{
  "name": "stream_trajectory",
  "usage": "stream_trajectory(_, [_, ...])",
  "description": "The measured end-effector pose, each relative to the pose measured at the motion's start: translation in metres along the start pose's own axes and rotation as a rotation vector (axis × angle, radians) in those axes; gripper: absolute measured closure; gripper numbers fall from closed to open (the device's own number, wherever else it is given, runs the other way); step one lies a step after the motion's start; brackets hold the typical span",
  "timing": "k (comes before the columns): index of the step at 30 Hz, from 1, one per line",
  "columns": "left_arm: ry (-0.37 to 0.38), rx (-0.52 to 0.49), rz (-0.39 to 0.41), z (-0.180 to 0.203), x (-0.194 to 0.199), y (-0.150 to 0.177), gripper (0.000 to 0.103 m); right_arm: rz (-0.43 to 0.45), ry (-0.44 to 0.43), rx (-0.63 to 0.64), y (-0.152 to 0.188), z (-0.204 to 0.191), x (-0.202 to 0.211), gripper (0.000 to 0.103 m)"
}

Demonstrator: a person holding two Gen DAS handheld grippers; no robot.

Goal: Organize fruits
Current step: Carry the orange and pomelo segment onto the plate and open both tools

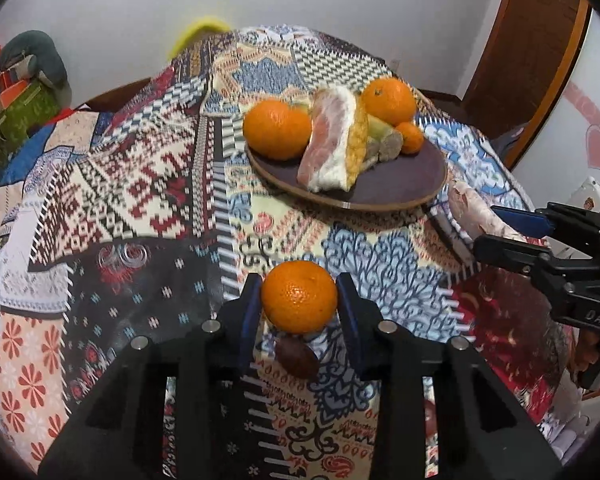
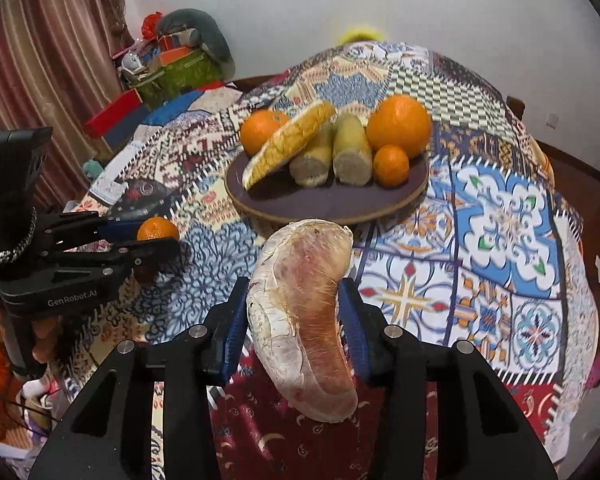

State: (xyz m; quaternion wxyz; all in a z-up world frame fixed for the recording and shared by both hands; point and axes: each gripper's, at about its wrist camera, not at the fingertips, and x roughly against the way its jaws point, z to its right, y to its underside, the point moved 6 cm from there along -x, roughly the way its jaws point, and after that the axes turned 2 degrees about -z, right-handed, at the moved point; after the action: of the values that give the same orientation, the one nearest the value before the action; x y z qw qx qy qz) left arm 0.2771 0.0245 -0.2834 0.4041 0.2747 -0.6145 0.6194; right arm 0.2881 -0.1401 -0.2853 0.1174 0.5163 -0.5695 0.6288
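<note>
Patchwork-covered tabletop (image 1: 148, 184) bearing a dark plate (image 1: 400, 184) of fruit. Left gripper (image 1: 299, 300) clamped on a mandarin (image 1: 299, 297). Right gripper (image 2: 296, 312) clamped on a pomelo wedge (image 2: 304, 316).

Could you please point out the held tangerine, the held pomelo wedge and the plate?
tangerine (image 1: 299, 297), left wrist view, front skin.
pomelo wedge (image 2: 304, 312), right wrist view, pink flesh.
plate (image 2: 332, 204), right wrist view, bare front.

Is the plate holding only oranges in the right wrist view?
No: besides three oranges, the plate also carries a pomelo wedge and two pale cut stalk pieces.
</note>
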Motion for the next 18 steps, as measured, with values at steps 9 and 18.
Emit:
stream_trajectory(9, [-0.017, -0.011, 0.074, 0.004, 0.009, -0.044, 0.066, 0.071, 0.042, 0.009, -0.036, 0.012, 0.005, 0.063])
stream_trajectory(18, [-0.022, 0.003, 0.1, -0.001, -0.006, -0.08, 0.066, 0.128, 0.057, 0.014, -0.069, 0.021, 0.002, 0.063])
